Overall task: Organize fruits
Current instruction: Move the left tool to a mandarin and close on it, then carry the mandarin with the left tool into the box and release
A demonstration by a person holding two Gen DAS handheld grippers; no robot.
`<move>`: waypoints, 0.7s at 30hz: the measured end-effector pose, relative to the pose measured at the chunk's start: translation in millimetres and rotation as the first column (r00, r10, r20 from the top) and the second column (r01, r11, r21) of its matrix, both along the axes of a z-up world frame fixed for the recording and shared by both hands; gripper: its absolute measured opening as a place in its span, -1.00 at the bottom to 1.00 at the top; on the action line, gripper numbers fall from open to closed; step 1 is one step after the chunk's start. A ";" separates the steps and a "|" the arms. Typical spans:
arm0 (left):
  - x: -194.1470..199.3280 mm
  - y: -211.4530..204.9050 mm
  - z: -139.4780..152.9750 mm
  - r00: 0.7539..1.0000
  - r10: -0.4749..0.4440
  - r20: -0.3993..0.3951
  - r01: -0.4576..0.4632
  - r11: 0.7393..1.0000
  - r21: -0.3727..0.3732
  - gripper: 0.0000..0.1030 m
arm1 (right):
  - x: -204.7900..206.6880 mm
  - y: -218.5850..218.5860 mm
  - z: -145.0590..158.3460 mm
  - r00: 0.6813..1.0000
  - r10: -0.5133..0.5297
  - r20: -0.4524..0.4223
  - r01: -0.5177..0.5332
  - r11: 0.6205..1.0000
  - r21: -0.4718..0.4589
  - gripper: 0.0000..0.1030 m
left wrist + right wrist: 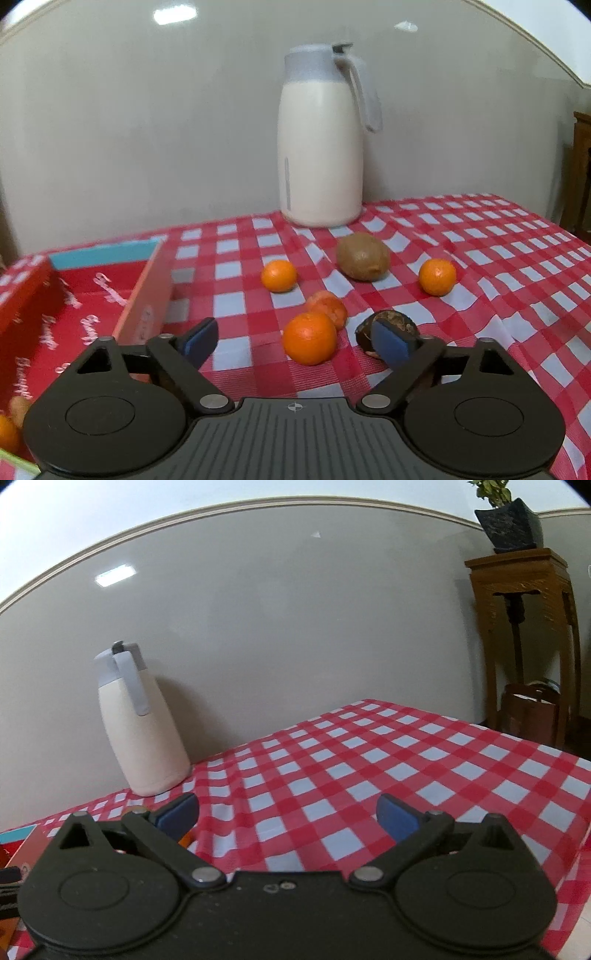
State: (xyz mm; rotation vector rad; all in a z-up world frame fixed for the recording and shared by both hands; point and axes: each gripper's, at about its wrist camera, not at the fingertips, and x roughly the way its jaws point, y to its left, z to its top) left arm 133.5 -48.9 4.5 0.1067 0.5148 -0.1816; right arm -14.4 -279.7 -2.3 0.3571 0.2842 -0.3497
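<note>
Orange fruit is what your left tool (297, 343) is lined up on: the nearest mandarin (309, 338) lies between its spread blue pads, neither pad touching it yet, so nothing is held. A second mandarin (328, 307) sits touching it just behind, and a dark brown round fruit (391, 326) lies right by the right-hand pad, partly hidden by it. Further back on the checked tabletop (480, 258) lie another mandarin (279, 276), a kiwi (362, 256) and one more mandarin (437, 277), all in front of the cream jug (320, 147) at the far edge. The red box (74, 295) stands open at the left edge, with some orange fruit already showing at its near corner. To do this well, slide in low so the pads meet the nearest mandarin at its widest part, keep the right pad clear of the dark fruit, and close gently; it is round and likely to roll or nudge its neighbour. Then lift before you swing left over the box wall. Your right tool (288, 818) is also spread and empty over bare cloth toward the right side; keep it out of the way.
</note>
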 end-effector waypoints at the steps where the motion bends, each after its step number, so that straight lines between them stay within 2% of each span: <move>1: 3.1 -1.0 -2.0 1.000 0.001 -0.008 -0.001 1.000 -0.001 0.66 | -0.7 -1.6 -0.2 1.000 -0.003 0.000 0.003 1.000 0.003 1.00; 8: 20.5 -8.7 -14.4 0.997 -0.026 -0.068 0.024 1.000 -0.019 0.18 | -0.6 -4.7 -1.0 1.000 0.005 -0.002 -0.005 1.000 0.025 0.99; 10: 23.6 -10.7 -17.4 0.995 -0.039 -0.090 0.037 0.999 -0.025 -0.09 | -0.2 -3.2 -0.6 1.000 0.010 -0.002 -0.010 1.000 0.022 0.99; 15: 25.7 -10.9 -19.3 0.995 -0.030 -0.092 0.028 0.999 -0.029 -0.23 | 0.5 -2.9 -0.7 1.000 0.013 -0.004 -0.012 1.000 0.023 1.00; 21: 21.8 -16.0 -19.5 0.998 -0.026 -0.062 0.027 1.000 0.017 -0.24 | 0.9 -0.7 1.2 1.000 0.017 -0.003 -0.017 1.000 0.023 1.00</move>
